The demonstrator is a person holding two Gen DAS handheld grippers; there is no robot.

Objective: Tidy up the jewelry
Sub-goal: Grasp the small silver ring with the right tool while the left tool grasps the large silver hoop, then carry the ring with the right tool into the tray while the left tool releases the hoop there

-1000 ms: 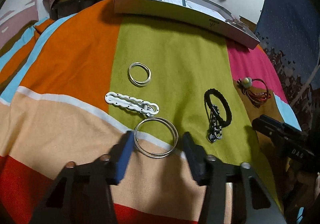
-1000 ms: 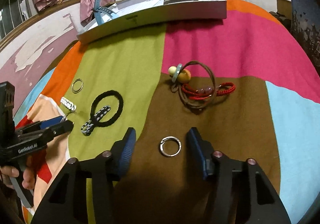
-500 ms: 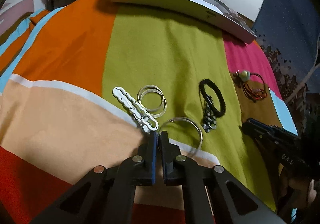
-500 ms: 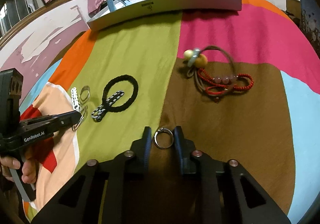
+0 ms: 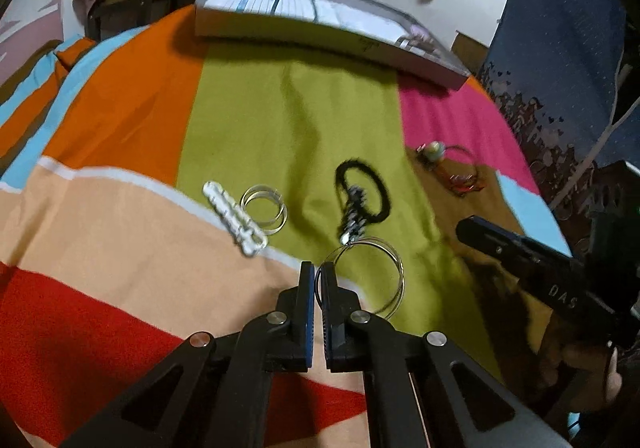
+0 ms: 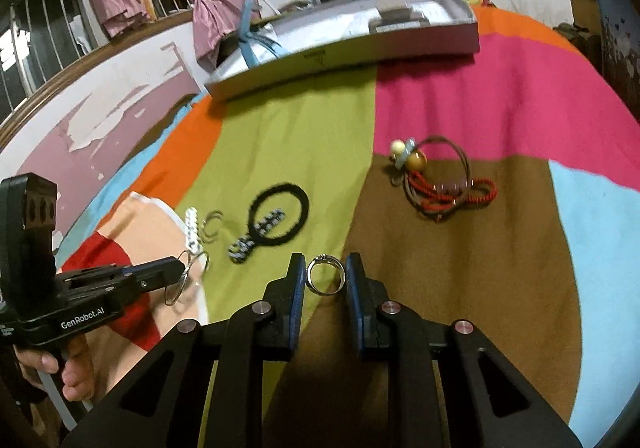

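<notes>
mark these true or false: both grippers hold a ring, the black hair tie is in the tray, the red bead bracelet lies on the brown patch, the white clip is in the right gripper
1. Both grippers hold a ring: true. The left gripper pinches the large wire hoop; the right gripper clamps the small silver ring.
2. Black hair tie in the tray: false, it lies on the green stripe.
3. Red bead bracelet on the brown patch: true.
4. White clip in the right gripper: false, it lies on the blanket.
</notes>
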